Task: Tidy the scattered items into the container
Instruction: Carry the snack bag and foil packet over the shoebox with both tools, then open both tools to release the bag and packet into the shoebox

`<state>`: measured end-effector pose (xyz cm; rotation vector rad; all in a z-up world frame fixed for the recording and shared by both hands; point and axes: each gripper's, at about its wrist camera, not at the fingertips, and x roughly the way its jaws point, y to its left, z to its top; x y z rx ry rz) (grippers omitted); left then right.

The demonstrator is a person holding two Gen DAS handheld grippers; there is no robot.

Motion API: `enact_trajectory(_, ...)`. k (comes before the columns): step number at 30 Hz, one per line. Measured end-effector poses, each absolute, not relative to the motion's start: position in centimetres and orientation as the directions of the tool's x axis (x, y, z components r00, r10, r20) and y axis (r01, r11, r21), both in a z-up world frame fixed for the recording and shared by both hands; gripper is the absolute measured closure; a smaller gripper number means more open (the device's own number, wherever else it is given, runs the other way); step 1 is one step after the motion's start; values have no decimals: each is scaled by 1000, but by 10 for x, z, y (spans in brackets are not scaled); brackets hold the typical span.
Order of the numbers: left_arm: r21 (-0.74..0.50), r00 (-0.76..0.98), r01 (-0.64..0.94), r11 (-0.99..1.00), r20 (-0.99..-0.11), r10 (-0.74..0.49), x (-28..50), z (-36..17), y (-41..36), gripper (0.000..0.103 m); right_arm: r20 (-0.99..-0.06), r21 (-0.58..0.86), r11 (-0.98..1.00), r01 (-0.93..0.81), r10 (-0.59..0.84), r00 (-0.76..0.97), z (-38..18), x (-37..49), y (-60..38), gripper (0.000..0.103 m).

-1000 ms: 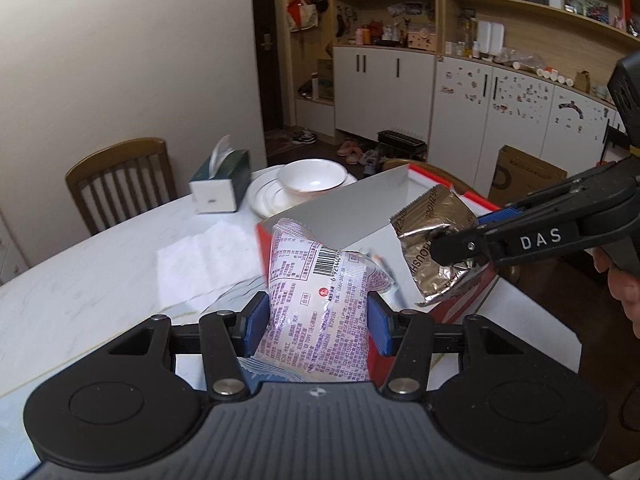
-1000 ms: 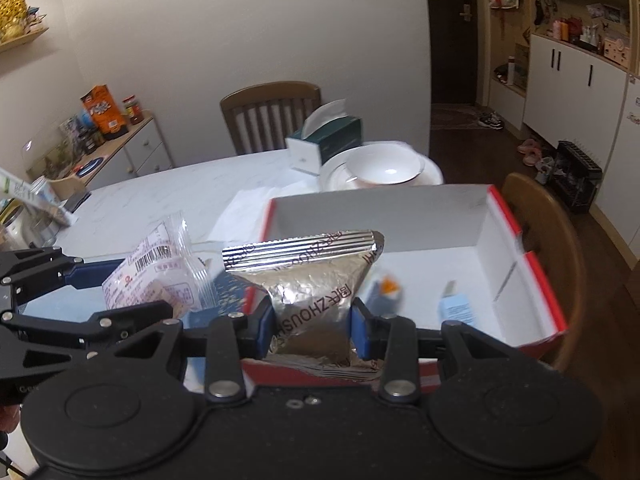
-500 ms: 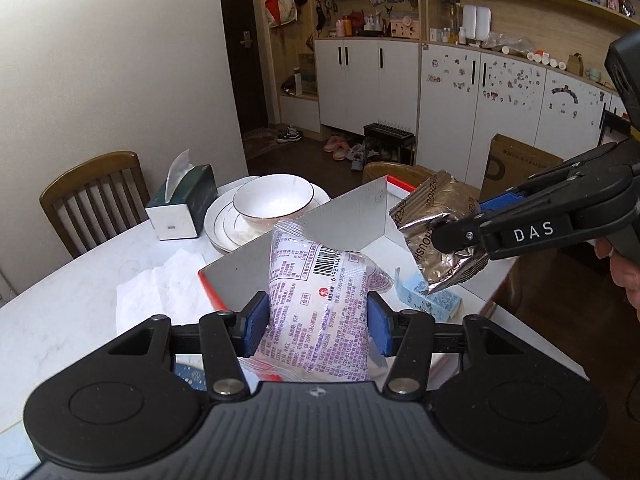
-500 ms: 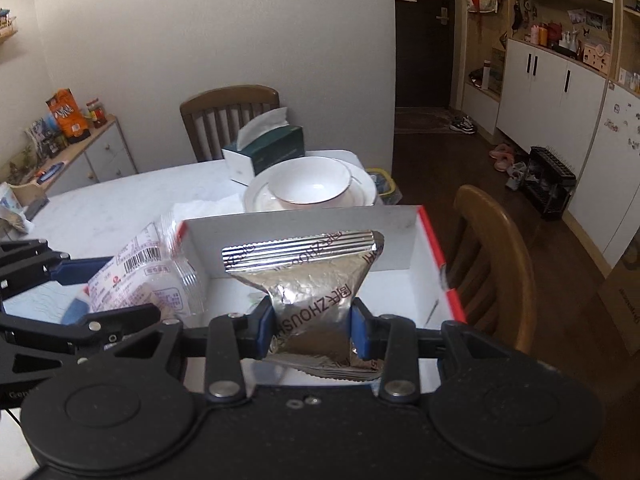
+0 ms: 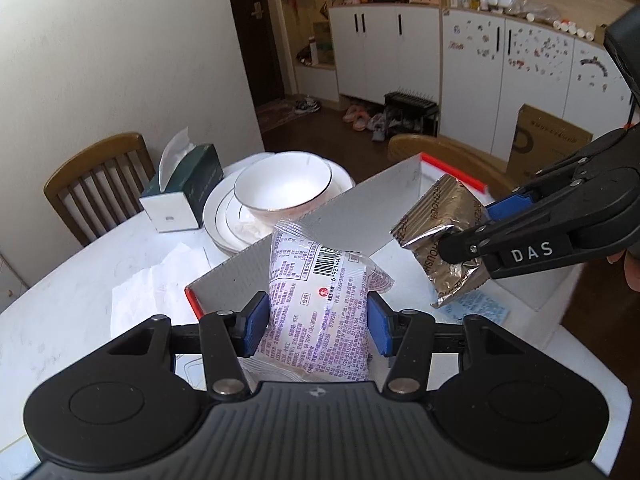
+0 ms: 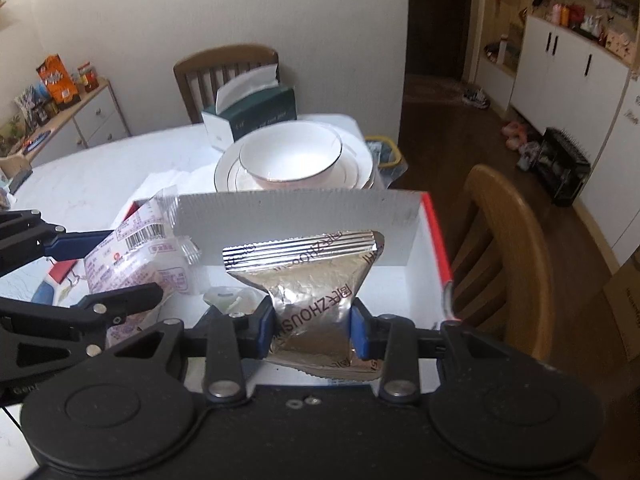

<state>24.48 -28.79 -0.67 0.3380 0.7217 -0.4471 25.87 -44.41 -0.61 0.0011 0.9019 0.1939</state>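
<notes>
Left gripper (image 5: 316, 322) pinching a pink packet (image 5: 320, 300), right gripper (image 6: 313, 326) pinching a foil pouch (image 6: 312, 284), both poised above the box (image 6: 304, 216), ready for dropping in.

Box (image 6: 304, 216): near wall hidden behind the right gripper (image 6: 312, 320) body; floor mostly covered by the silver pouch (image 6: 316, 292).
Silver pouch: bottom seam tucked under the gripper body.
Pink-printed packet (image 5: 320, 304): lower end hidden behind the left gripper (image 5: 316, 320); small print unreadable.
Blue sachet (image 5: 480, 312): partly under the pouch, text too small.
Person's hand (image 5: 630, 272): cut off at the right edge.
Shelf items (image 6: 52, 80): blurred.
</notes>
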Motion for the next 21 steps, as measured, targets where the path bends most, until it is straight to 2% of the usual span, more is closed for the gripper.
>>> enact_trajectory(17,169,601,475,864,-779,-178,276,-39,-298,52,-855,32,974,-226,144,498,-46,309,-424,67)
enact_trajectory(21,139,567,461,876,-806,-171,282,-48,-296,52,-864,12,970,-244,133,485,-53,312,-421,67)
